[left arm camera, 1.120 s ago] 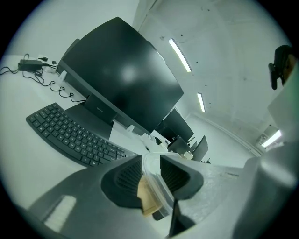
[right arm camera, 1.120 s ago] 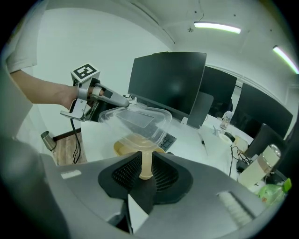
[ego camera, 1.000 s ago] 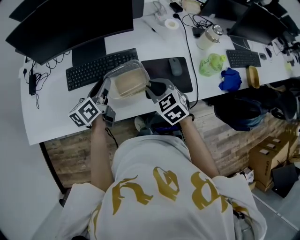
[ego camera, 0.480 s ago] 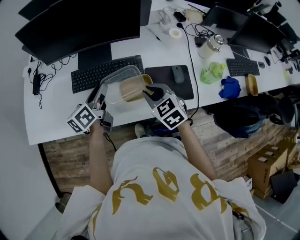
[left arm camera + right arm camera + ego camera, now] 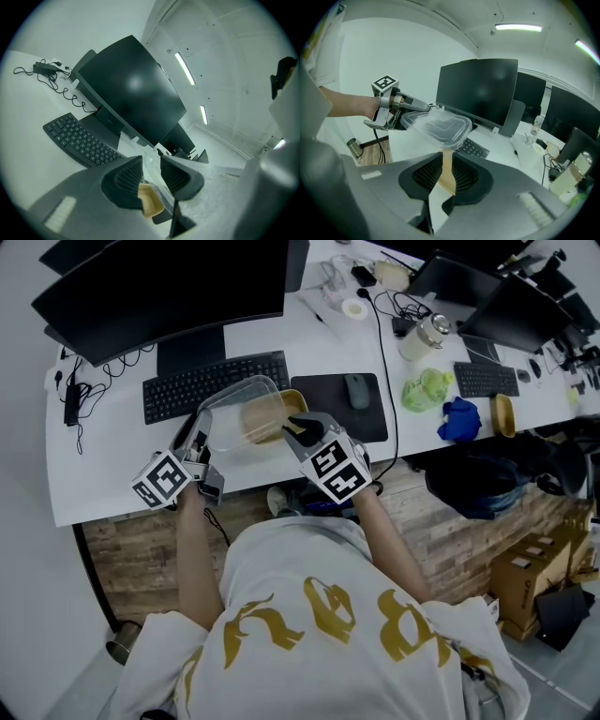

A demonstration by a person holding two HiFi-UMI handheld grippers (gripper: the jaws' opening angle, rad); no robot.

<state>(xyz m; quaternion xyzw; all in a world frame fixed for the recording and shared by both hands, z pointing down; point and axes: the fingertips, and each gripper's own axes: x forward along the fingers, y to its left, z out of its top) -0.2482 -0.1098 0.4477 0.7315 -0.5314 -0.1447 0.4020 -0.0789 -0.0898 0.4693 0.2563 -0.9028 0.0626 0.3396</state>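
Left gripper is clamped on the clear lid. Right gripper pinches the tan box by its wall, above the desk edge. Compared with a second ago, the lid sits further left and is lifting off the box. The lid hides most of the box.

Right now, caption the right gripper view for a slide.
Right claw pinches a tan container; left claw holds its clear lid.

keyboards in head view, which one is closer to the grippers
The big keyboard before the large monitor; the small keyboard lies far right.
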